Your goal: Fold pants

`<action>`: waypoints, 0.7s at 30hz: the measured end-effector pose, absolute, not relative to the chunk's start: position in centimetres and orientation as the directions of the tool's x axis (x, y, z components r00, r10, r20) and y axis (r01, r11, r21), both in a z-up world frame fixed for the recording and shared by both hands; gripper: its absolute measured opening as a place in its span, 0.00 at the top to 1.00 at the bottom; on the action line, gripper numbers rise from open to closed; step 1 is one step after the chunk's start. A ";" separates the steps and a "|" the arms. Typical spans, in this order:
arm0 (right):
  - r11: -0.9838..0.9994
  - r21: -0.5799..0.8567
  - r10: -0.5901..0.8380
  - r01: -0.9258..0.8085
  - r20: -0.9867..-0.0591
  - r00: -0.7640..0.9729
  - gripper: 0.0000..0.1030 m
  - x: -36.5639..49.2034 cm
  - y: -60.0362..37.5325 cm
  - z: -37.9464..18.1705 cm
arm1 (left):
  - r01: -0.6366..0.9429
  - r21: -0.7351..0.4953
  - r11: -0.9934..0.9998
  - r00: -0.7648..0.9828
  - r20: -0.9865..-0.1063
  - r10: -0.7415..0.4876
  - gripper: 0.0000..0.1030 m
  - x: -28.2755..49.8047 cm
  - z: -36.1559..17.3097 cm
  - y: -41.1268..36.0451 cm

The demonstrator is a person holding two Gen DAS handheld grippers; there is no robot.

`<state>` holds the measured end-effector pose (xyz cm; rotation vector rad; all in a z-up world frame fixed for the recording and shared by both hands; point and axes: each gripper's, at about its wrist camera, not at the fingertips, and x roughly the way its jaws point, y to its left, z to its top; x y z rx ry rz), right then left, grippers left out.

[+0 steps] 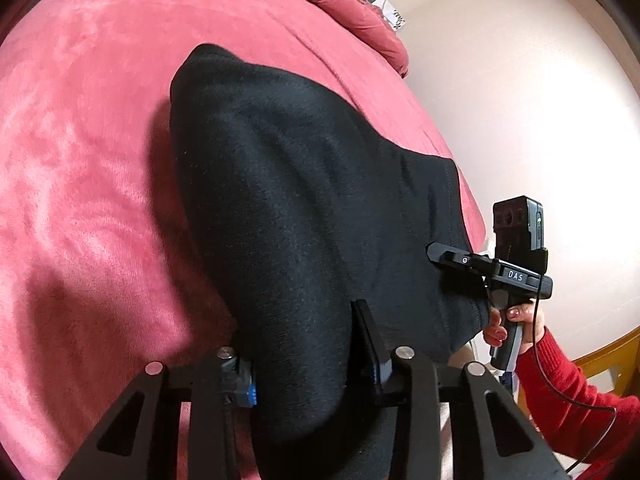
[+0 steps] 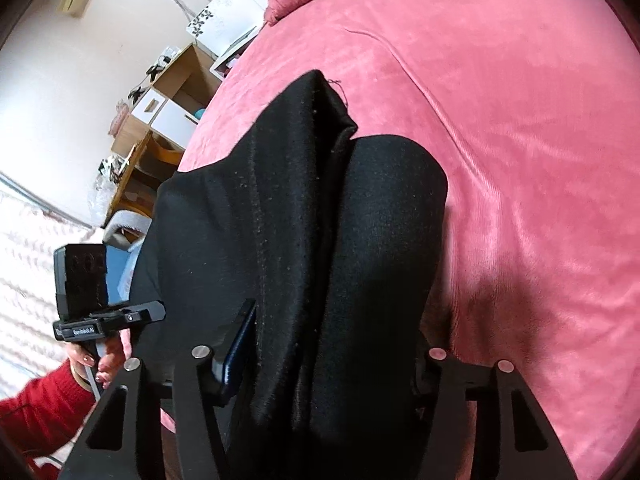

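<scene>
Mid-fold: pants (image 1: pixel 304 216) on bed (image 1: pixel 80 168), near edge lifted, bunched thick betw fingers of both L gripper (image 1: pixel 304 364) & R gripper (image 2: pixel 336 360), carry-over + flattening left.

You have one pair of black pants (image 1: pixel 304 208) on one pink bedspread (image 1: pixel 80 184), two handheld grippers, the left gripper (image 1: pixel 304 360) and the right gripper (image 2: pixel 336 344), and one wooden shelf unit (image 2: pixel 160 120).

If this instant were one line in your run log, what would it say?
step: fold underway | left gripper: shut on black pants | right gripper: shut on pants | surface: pink bed cover
</scene>
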<state>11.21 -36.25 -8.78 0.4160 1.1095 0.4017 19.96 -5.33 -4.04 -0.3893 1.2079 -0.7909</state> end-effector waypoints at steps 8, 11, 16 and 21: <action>0.893 0.415 0.448 -0.172 -0.787 0.425 0.46 11.2 -34.0 -6.2 | 0.379 -0.628 0.680 0.167 -0.676 -0.717 0.67 18.9 -2.6 -6.4; 0.903 0.377 0.430 -0.206 -0.791 0.435 0.47 11.6 -33.2 -5.4 | 0.405 -0.613 0.679 0.174 -0.677 -0.715 0.68 19.1 -2.2 -6.8; 0.904 0.360 0.428 -0.231 -0.776 0.464 0.49 12.3 -32.4 -4.2 | 0.412 -0.616 0.671 0.203 -0.656 -0.727 0.69 19.2 -1.5 -6.8; 0.896 0.376 0.444 -0.236 -0.743 0.501 0.50 13.5 -32.0 -2.9 | 0.412 -0.619 0.668 0.241 -0.633 -0.735 0.70 19.4 -0.7 -5.9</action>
